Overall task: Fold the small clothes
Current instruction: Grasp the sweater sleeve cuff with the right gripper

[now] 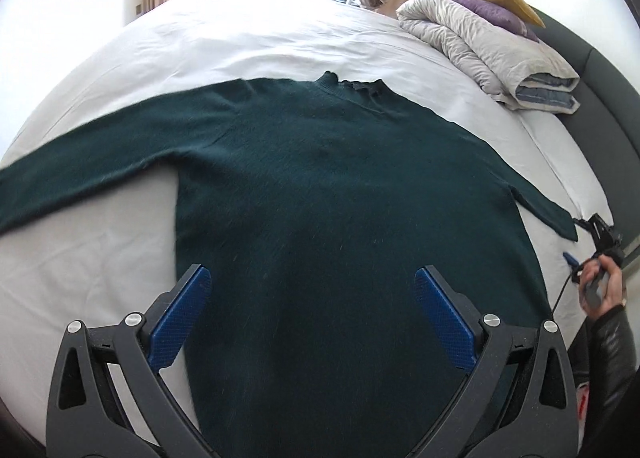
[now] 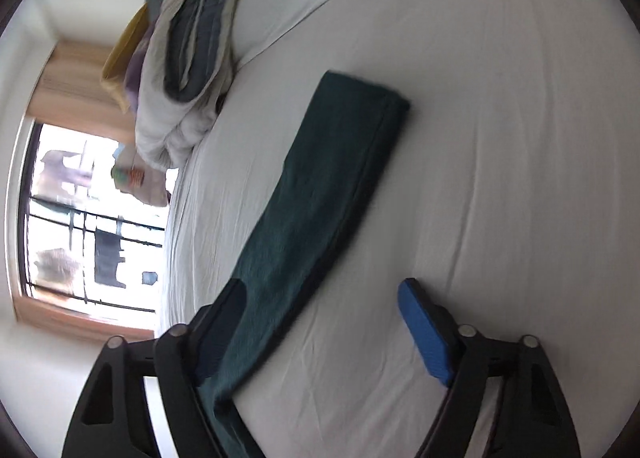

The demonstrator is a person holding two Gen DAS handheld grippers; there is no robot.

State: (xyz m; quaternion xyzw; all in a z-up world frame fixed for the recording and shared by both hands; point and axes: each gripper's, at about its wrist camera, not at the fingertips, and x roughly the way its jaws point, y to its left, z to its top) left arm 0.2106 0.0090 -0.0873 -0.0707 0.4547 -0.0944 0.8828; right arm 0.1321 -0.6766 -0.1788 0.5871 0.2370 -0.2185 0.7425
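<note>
A dark green knitted sweater (image 1: 320,186) lies spread flat, fuzzy-surfaced, on the white wrinkled sheet of the bed (image 1: 100,266), frilled collar toward the far side, both sleeves stretched outward. Over its lower body hangs the left gripper (image 1: 312,286), released, its black arms splayed wide and its blue cross-hatched pads (image 1: 180,322) clear of the knit. Out at the right cuff sits the right gripper (image 1: 596,242), seen small from the left view, with a hand (image 1: 604,286) in a shiny black sleeve behind it. In the right wrist view that gripper (image 2: 320,298) is rolled on its side, jaws apart and not pressing anything; the long ribbed sleeve (image 2: 320,198) runs flat between its fingers, passing close by the left-hand pad. A folded puffy grey quilt (image 1: 492,50) sits near the padded headboard, yellow and purple cushions behind it
</note>
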